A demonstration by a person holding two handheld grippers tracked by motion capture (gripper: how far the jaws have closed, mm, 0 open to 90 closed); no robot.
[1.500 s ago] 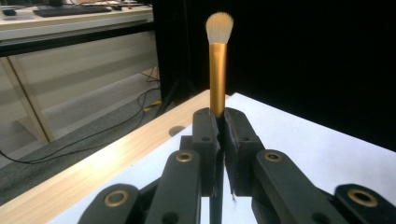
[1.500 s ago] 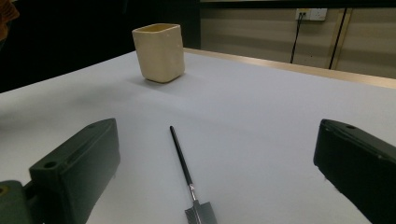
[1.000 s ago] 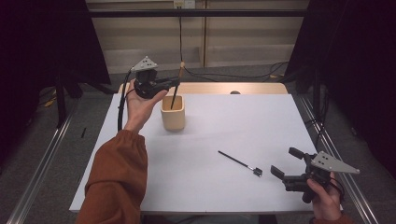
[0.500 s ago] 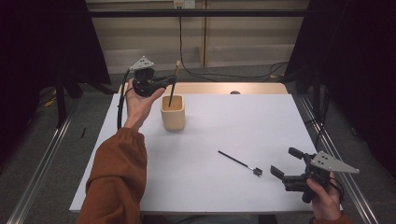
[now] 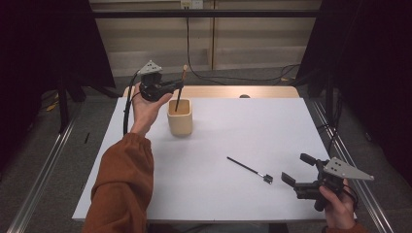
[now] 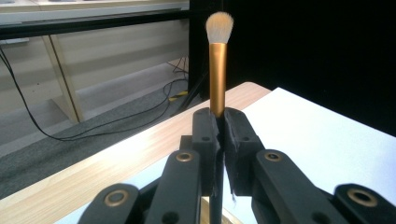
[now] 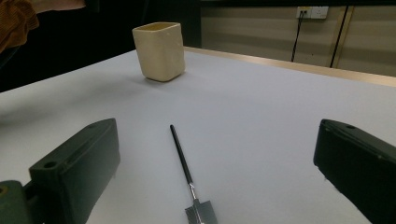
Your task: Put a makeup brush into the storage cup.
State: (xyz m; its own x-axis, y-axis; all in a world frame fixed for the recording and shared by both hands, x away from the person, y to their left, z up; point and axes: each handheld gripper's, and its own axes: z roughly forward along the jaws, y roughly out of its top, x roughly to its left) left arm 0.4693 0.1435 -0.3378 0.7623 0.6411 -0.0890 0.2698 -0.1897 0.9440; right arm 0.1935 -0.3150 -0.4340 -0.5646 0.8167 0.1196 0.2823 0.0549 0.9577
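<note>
My left gripper (image 5: 178,88) is shut on a makeup brush (image 5: 183,75) with a gold ferrule and pale bristles, and holds it almost upright with the bristles up. The brush's dark handle reaches down into the mouth of a beige cup (image 5: 180,120) on the white table top. In the left gripper view the brush (image 6: 217,60) rises from between the closed jaws of the left gripper (image 6: 221,123). A thin black brush (image 5: 248,168) lies flat on the table. My right gripper (image 5: 295,167) stands open just right of its tip. In the right gripper view the thin brush (image 7: 183,158) lies between the open jaws of the right gripper (image 7: 217,140), with the cup (image 7: 159,50) farther off.
The white table top (image 5: 272,126) has a wooden strip (image 5: 262,91) along its far edge. Metal rails run down both sides of the table. Cables lie on the floor behind it. An orange sleeve (image 5: 121,189) crosses the table's front left.
The left hand with the brush has shifted only slightly over the cup. The right gripper and the thin black brush have kept still.
</note>
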